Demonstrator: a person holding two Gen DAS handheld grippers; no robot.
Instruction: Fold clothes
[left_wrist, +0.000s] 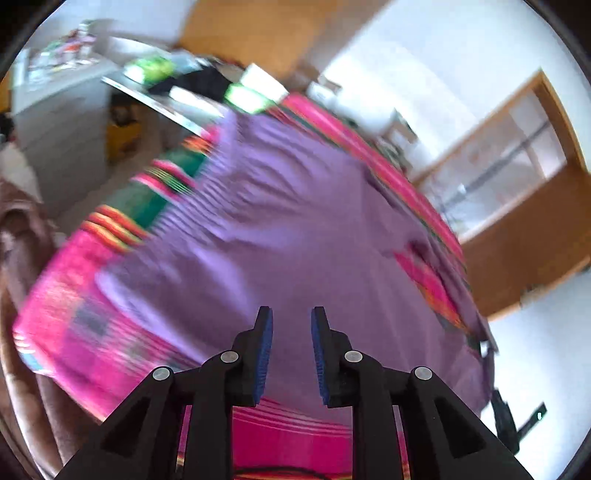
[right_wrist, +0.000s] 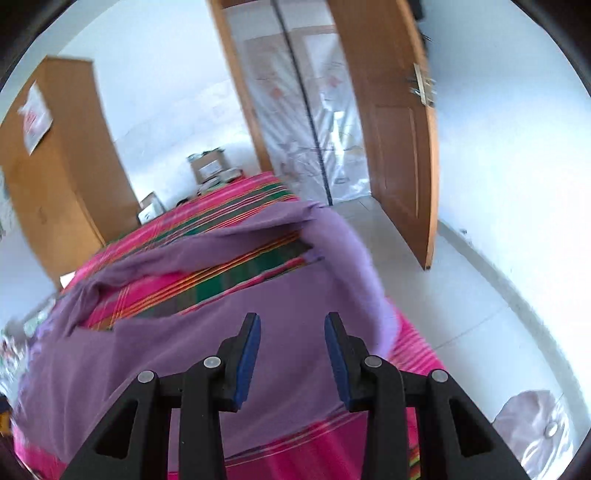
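So, purple garment (left_wrist: 295, 221) lies spread over the bed (left_wrist: 66, 302), which wears a pink striped cover w/ green and orange bands. It looks mostly flat across the middle, wrinkled toward the far end. Right wrist view shows one long part, prob a sleeve (right_wrist: 207, 240), reaching out over the cover, leaving a gap of stripes between it and the body of the garment; another part (right_wrist: 354, 258) curves along the bed's edge near the floor. Spread open like that makes sense for folding: edges and sleeves are easy to find and reach.

Left tool (left_wrist: 291, 350) hangs above the near part of the cloth, fingers apart w/ nothing between them. Right tool (right_wrist: 291, 358) likewise, fingers apart, nothing held, over the near hem area. Both point along the garment, likely so each can take a side.

Both views are blurred, so seams and exact garment type can't be told. No fold line shows clearly; whether it's laid out for folding or partway through, can't say
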